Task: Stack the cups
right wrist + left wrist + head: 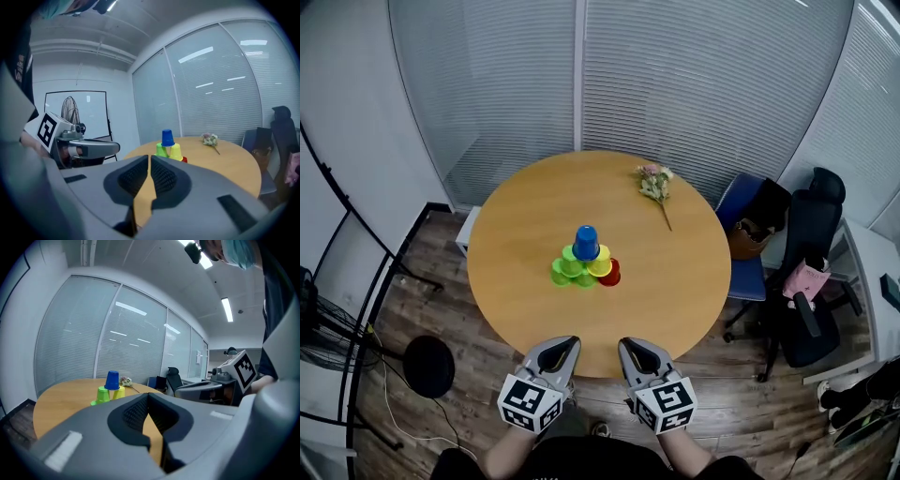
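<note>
A small pyramid of upturned cups stands at the middle of the round wooden table (675, 281). A blue cup (586, 242) tops it, over green cups (566, 268), a yellow cup (600, 266) and a red cup (611, 274). My left gripper (567, 342) and right gripper (628, 344) hover side by side at the table's near edge, well short of the cups. Both are shut with nothing between the jaws. The left gripper view shows the blue cup (112, 380) ahead, beyond the shut left gripper (148, 397). The right gripper view shows the blue cup (167, 138) past the right gripper (149, 159).
A dried flower sprig (655, 183) lies at the table's far right. A blue chair (745, 239) and a black office chair (806, 272) stand to the right of the table. A fan (314, 328) and a black round base (428, 366) are on the floor at left.
</note>
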`<state>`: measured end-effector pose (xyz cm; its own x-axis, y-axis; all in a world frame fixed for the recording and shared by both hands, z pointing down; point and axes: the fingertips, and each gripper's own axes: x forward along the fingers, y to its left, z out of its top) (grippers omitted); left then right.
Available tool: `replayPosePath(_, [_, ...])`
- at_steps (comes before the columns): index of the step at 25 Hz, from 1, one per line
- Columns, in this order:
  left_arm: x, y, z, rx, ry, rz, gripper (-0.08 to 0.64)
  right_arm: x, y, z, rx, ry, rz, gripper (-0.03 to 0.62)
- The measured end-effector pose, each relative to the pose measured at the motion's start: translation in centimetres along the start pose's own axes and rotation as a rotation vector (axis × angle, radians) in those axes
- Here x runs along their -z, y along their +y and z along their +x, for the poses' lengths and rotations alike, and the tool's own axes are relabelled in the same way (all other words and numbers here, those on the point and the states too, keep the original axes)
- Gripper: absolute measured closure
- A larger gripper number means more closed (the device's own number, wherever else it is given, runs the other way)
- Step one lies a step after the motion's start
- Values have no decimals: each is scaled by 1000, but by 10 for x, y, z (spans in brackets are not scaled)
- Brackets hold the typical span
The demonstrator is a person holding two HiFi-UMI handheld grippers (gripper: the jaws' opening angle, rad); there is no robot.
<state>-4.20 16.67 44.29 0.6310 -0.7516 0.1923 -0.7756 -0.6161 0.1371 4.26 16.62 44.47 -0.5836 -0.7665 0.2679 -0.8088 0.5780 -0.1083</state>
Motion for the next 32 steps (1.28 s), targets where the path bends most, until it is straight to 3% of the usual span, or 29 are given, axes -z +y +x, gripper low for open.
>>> replayPosePath(13, [23,-44,-41,-6,-2,-24,551,23,25,-41,-28,15,5,569])
replayPosePath(32, [39,-64,-67,-37,-9,-31,551,42,47,-63,-60,25,-8,578])
